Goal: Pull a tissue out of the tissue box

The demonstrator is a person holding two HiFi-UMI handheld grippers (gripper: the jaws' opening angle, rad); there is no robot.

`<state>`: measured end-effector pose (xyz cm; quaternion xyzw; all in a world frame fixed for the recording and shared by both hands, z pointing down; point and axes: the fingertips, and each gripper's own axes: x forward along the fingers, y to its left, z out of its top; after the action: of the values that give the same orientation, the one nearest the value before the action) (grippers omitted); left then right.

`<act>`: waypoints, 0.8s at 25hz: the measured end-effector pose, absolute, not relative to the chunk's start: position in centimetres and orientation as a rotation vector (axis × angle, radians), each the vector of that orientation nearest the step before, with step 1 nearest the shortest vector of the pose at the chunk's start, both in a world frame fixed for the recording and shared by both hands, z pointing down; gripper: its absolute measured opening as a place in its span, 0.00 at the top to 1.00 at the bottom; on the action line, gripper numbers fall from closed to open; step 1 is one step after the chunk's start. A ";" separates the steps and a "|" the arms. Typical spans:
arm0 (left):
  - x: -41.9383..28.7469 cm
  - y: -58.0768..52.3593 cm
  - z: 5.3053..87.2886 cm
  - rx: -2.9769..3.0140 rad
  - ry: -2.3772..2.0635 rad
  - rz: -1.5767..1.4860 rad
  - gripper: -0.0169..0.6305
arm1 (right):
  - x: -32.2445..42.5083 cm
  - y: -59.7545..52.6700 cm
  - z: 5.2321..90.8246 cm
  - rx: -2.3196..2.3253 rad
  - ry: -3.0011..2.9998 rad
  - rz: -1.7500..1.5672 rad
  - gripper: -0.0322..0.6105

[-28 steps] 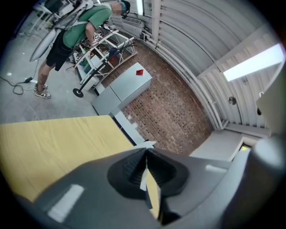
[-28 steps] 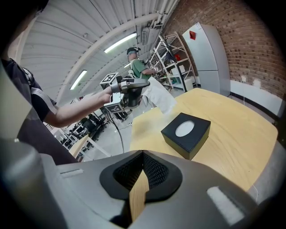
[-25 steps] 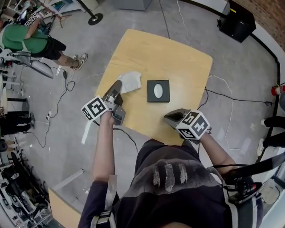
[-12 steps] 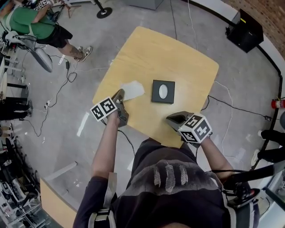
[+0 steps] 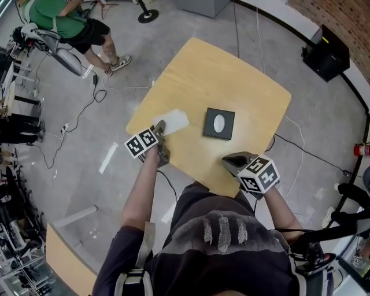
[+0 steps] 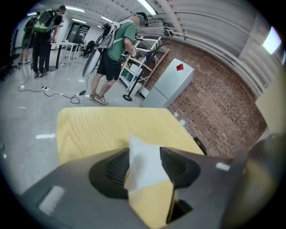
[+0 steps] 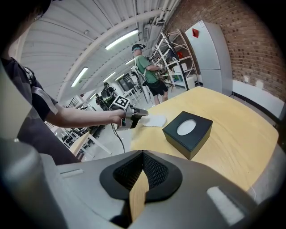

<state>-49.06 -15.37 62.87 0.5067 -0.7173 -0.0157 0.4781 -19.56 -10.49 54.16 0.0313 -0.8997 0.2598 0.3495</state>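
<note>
The black tissue box (image 5: 219, 124) with a white oval opening sits in the middle of the wooden table (image 5: 231, 75); the right gripper view shows the tissue box (image 7: 187, 132) too. A white tissue (image 5: 170, 121) lies on the table near its left edge. My left gripper (image 5: 160, 126) is low at the tissue's near end. In the left gripper view the tissue (image 6: 143, 170) is between the jaws of the left gripper (image 6: 144, 154), which are opening. My right gripper (image 5: 228, 160) rests at the table's near edge, to the right of the box, shut and empty.
A person in a green shirt (image 5: 63, 14) stands by racks of equipment (image 5: 17, 52) on the floor at the far left. Cables (image 5: 81, 115) trail over the floor beside the table. A black case (image 5: 329, 55) sits at the far right.
My left gripper has come down to the table with the tissue, which now lies flat by the left edge. The right gripper has kept still.
</note>
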 end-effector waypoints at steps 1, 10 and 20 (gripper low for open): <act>-49.1 -15.2 63.2 1.232 -1.751 -0.021 0.62 | -19.5 -10.5 54.1 0.082 -2.330 0.672 0.95; -49.0 -14.7 65.4 1.265 -1.712 0.220 0.32 | -19.3 -10.6 54.0 0.084 -2.330 0.656 0.95; -51.1 -13.9 62.7 1.302 -1.843 0.328 0.20 | -19.7 -10.4 53.8 0.087 -2.365 0.651 0.95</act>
<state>-51.11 -13.91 62.71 0.5190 -0.7343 0.1308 0.4175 -19.67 -10.43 53.77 0.0335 -0.9073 0.2495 0.3367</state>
